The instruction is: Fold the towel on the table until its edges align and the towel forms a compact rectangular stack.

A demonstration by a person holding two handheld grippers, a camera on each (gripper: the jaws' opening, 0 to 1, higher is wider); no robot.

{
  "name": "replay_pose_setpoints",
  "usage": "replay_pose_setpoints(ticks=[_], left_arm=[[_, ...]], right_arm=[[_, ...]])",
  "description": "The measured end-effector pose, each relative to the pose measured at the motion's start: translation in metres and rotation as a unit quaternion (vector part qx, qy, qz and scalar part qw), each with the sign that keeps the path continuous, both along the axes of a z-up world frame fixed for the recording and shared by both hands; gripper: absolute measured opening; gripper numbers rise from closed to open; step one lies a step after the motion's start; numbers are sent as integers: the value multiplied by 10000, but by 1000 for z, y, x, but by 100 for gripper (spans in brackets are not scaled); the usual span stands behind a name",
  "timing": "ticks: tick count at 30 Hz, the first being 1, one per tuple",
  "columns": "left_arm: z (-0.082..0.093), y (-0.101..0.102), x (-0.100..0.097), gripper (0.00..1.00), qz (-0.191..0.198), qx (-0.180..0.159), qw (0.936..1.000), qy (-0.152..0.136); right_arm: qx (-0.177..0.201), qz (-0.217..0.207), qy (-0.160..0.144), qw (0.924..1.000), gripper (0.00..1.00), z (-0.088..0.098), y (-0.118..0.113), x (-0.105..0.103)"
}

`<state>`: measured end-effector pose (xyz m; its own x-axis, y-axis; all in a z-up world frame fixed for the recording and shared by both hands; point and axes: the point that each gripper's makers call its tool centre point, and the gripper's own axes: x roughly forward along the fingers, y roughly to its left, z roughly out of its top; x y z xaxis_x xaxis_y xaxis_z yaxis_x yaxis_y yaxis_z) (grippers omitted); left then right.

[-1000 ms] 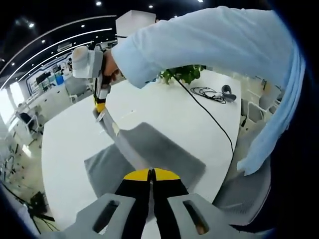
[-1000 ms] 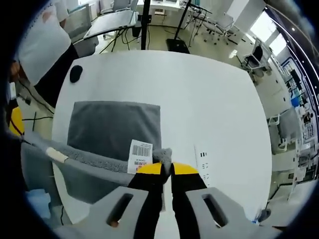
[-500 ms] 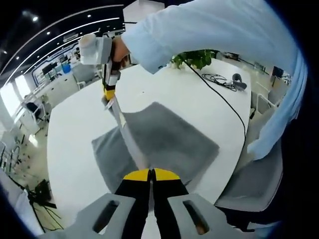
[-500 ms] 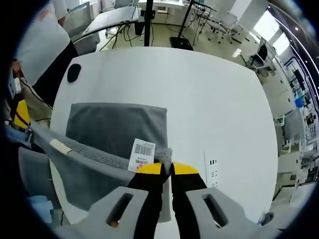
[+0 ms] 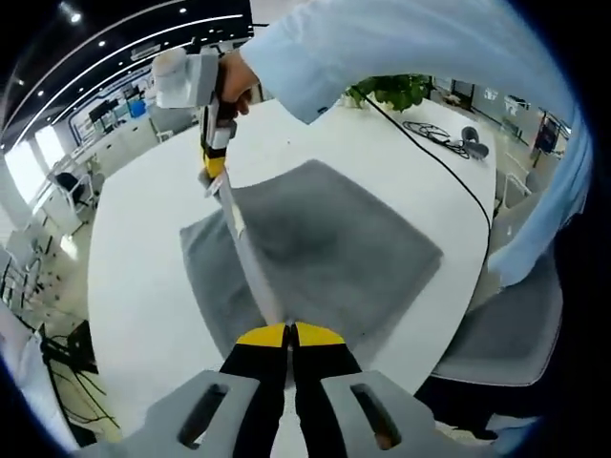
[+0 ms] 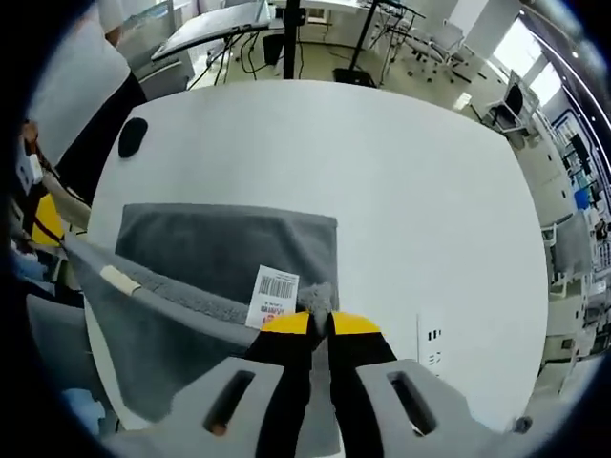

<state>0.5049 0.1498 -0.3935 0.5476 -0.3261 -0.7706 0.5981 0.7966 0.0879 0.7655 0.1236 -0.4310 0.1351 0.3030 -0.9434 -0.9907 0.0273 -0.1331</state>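
Grey towel (image 5: 334, 239) lies on the table, one edge lifted taut.

Both grippers carried the lifted towel (image 5: 334, 239) edge further across, more towel now covered

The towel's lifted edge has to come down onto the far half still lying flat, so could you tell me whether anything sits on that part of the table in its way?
Nothing visible does. The towel lies flat and bare beyond the edge held by the right gripper and left gripper; the white table past it is bare. A small dark object sits off the towel, near the table's edge.
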Motion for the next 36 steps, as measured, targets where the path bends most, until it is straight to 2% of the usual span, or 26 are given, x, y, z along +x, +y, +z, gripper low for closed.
replay_pose_setpoints(ticks=[10,12,16,19,25,29,36], left_arm=[[-27,14,0,0,146,37,9997,196],[-31,18,1,0,175,48,9996,219],[-36,19,0,0,196,83,9994,276],[-41,21,0,0,217,109,9992,320],[-51,26,-3,1,277,98,9987,419],[-60,29,-5,1,319,85,9982,493],[-71,32,-6,1,368,106,9976,579]], right_arm=[[45,-60,112,9999,4,-24,8,-2],[38,-39,121,9999,4,-27,9,-8],[45,-2,122,9999,4,-32,15,-8],[66,28,99,9999,4,-39,23,1],[90,53,124,9999,4,-46,30,-7],[77,71,132,9999,5,-59,41,0],[37,103,120,9999,7,-70,45,-5]])
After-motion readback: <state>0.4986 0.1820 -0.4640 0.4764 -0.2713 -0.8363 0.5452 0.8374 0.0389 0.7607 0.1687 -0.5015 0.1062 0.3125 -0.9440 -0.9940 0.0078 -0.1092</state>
